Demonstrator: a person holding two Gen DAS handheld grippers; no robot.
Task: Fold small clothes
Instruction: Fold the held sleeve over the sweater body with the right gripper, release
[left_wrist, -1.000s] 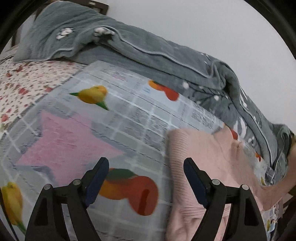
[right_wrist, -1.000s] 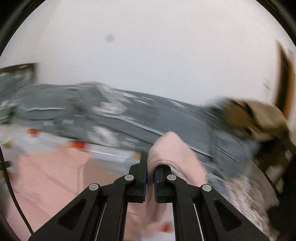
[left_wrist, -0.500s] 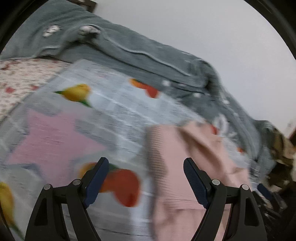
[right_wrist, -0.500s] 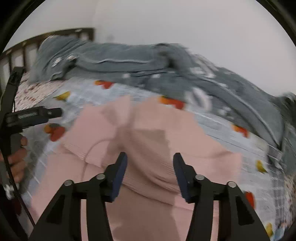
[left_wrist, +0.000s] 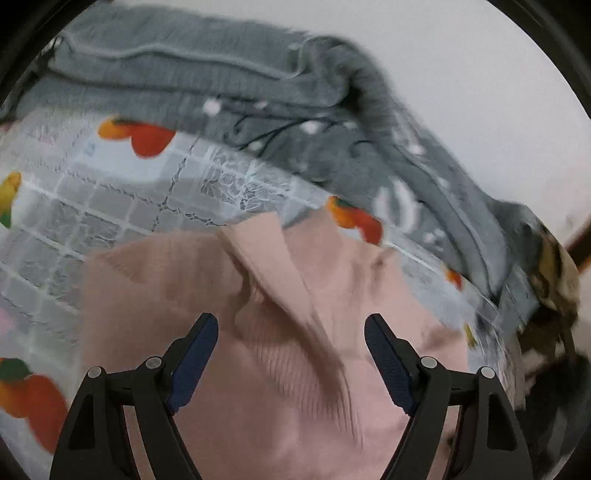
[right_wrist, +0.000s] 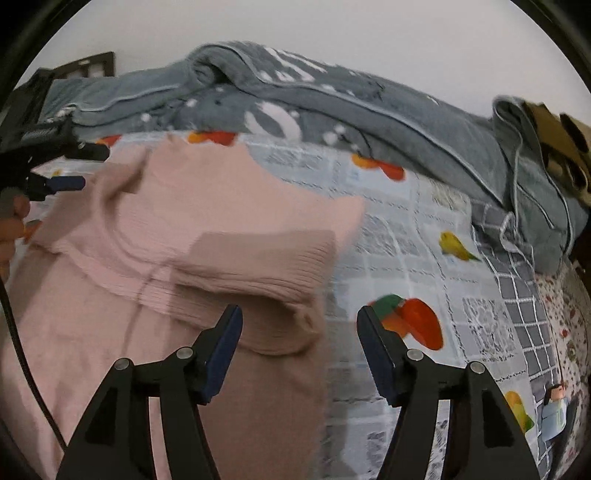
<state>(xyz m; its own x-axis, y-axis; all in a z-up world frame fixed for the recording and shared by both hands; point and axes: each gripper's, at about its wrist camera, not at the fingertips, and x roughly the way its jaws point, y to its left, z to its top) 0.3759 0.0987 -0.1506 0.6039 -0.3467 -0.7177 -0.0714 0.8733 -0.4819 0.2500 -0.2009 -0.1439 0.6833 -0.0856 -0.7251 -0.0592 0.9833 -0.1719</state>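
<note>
A pink ribbed knit garment (left_wrist: 280, 332) lies on the fruit-print sheet (left_wrist: 110, 206), a sleeve folded across its body. My left gripper (left_wrist: 291, 354) is open and empty, hovering over the garment. In the right wrist view the garment (right_wrist: 184, 229) fills the left half, with a folded sleeve cuff (right_wrist: 266, 269) on top. My right gripper (right_wrist: 299, 343) is open and empty above the garment's right edge. The left gripper (right_wrist: 62, 166) also shows at the far left of that view.
A rumpled grey blanket (left_wrist: 295, 122) lies along the far side of the bed, also in the right wrist view (right_wrist: 332, 103). A brown patterned object (right_wrist: 554, 147) sits at the far right. A floral sheet (right_wrist: 565, 314) lies at the right edge.
My right gripper has let go of the pink sleeve, opened and pulled back over the garment. My left gripper has swung right, from over the sheet to over the garment.
</note>
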